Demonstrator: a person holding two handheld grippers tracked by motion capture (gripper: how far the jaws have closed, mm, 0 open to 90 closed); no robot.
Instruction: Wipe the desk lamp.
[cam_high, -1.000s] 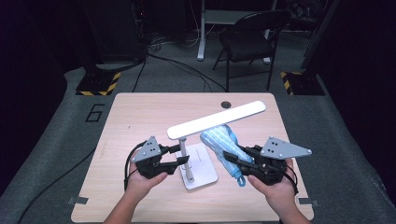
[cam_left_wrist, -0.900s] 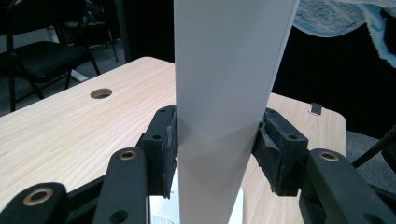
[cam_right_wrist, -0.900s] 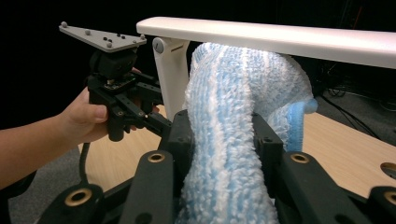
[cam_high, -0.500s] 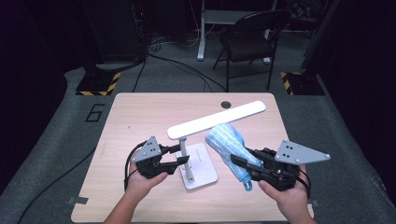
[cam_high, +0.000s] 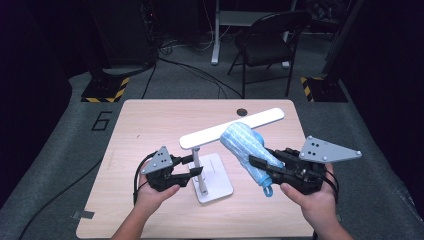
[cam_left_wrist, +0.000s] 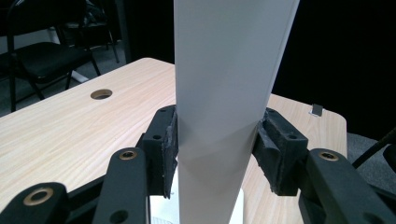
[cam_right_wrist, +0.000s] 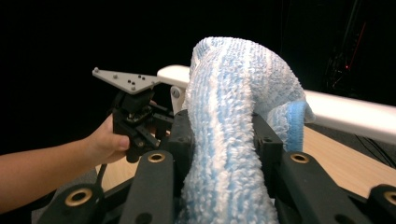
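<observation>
A white desk lamp stands on the wooden table (cam_high: 150, 125), with a flat base (cam_high: 220, 177), a thin post (cam_high: 197, 159) and a long head bar (cam_high: 260, 120). My left gripper (cam_high: 193, 166) is shut on the post; in the left gripper view both pads (cam_left_wrist: 169, 140) press on the white post (cam_left_wrist: 229, 70). My right gripper (cam_high: 256, 164) is shut on a blue-and-white fluffy cloth (cam_high: 242, 140), held above the table with its far end at the head bar. The right gripper view has the cloth (cam_right_wrist: 229, 116) between the jaws, the head bar (cam_right_wrist: 345, 109) behind it and the left gripper (cam_right_wrist: 140, 116) farther off.
A round cable hole (cam_high: 242, 111) sits near the table's far edge. A black folding chair (cam_high: 270, 40) stands on the floor beyond the table. A painted 6 (cam_high: 101, 121) marks the floor at the left. Bare tabletop lies left of the lamp.
My right gripper has risen and shifted a little right with the cloth, bringing the cloth's far end up to the head bar. The left gripper has kept still on the post.
</observation>
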